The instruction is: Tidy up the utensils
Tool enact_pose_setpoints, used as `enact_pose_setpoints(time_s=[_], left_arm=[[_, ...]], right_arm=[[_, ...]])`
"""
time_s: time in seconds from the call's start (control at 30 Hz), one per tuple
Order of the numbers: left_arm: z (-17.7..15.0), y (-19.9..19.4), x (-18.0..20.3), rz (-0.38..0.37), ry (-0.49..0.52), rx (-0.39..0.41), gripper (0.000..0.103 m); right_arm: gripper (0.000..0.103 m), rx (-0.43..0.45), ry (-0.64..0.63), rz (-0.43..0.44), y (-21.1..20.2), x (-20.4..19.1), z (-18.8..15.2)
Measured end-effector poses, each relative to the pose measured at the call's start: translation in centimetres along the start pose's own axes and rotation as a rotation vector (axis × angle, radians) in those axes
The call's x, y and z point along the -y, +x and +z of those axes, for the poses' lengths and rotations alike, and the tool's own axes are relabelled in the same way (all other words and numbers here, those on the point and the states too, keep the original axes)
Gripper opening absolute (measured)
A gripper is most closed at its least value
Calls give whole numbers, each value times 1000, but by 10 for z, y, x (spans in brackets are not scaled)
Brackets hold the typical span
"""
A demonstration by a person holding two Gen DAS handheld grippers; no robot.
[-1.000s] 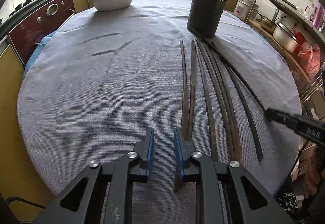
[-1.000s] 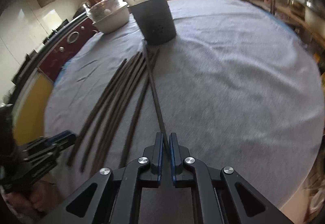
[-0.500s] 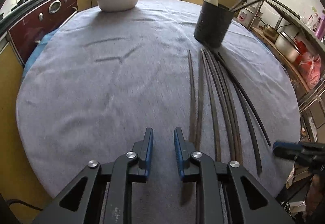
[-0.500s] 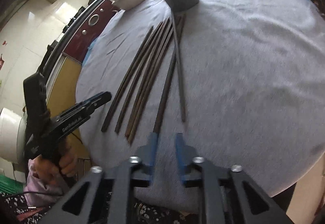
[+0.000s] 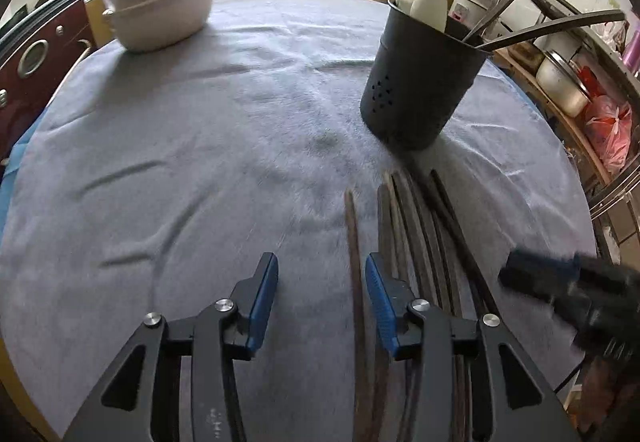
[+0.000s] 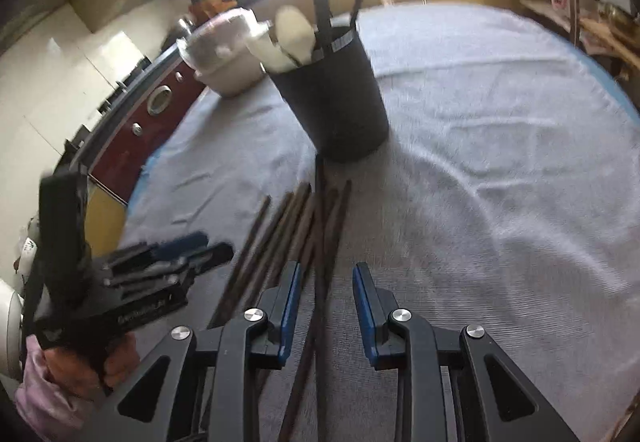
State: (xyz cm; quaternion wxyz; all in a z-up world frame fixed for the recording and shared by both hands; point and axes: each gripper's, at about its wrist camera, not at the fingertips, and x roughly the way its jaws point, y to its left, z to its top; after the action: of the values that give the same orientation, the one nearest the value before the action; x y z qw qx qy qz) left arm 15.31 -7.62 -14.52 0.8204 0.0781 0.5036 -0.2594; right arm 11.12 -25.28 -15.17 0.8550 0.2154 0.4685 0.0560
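Observation:
Several long dark chopsticks (image 5: 404,226) lie side by side on the grey cloth, pointing at a black utensil holder (image 5: 420,81) that holds white spoons and dark chopsticks. My left gripper (image 5: 322,296) is open, low over the cloth, with the leftmost chopstick (image 5: 354,266) between its fingers. My right gripper (image 6: 325,298) is open over the right side of the bundle (image 6: 288,230), a black chopstick (image 6: 320,242) between its fingers. The holder (image 6: 336,101) stands just beyond. Each gripper shows in the other's view, the right one (image 5: 560,282) and the left one (image 6: 168,258).
A white lidded bowl (image 5: 160,9) stands at the far left of the round table (image 5: 160,145). Kitchen cabinets run behind. A rack with pots and a red bag (image 5: 608,129) stands off the right edge.
Both grippers moved forward along the chopsticks toward the holder and opened wider. The right gripper, shut on a black chopstick a second ago, let it go.

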Motion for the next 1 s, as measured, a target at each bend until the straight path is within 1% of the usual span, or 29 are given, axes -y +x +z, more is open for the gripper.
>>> enact_pose_setpoints(time_s=[0.07,0.2,0.27,0.3,0.33,0.37,0.47,0.53,0.6,0.7,0.8,0.83,0.9,0.93,0.97,1.0], left_arm=[[6,5,3,-6,10,0,46],[14,12,6,2,28,-5,46],[16,12,3,-5,15,-3,44],[16,12,1,-4,7,-1,38],[16,12,-1,3,5,-1,32],[17,12,-2,10,8,-1,29],[17,12,-4,14,17,-2,21],[18,13,-6,36,24,-4,9],[18,13,-9,35,20,-6,8],[17,12,-13,34,6,-18,8],[15,11,-12,43,18,-29,8],[15,11,-11,48,20,-32,8],[16,12,-10,49,24,-34,9],[17,12,-9,50,21,-37,10],[17,13,-9,49,19,-39,10],[18,15,-9,50,19,-42,11]], right_arm=[[28,-19,-18,-25,5,-2,-5],[27,-45,-47,-38,8,-6,-7],[23,-63,-71,-52,10,-8,-10],[21,-64,-90,-64,11,-10,-12],[14,-62,-116,-85,11,-13,-15],[7,-58,-141,-103,12,-16,-16],[7,-53,-156,-136,8,-16,-22],[7,-41,-140,-132,1,-11,-27],[7,-34,-117,-132,-7,-4,-31],[6,-37,-90,-157,-20,11,-39],[7,-73,-57,-178,-27,25,-46],[7,-83,-48,-166,-29,27,-46],[9,-95,-37,-172,-31,29,-43],[18,-97,-32,-181,-31,29,-39],[30,-97,-29,-187,-30,29,-33],[34,-89,-29,-191,-29,27,-31]])
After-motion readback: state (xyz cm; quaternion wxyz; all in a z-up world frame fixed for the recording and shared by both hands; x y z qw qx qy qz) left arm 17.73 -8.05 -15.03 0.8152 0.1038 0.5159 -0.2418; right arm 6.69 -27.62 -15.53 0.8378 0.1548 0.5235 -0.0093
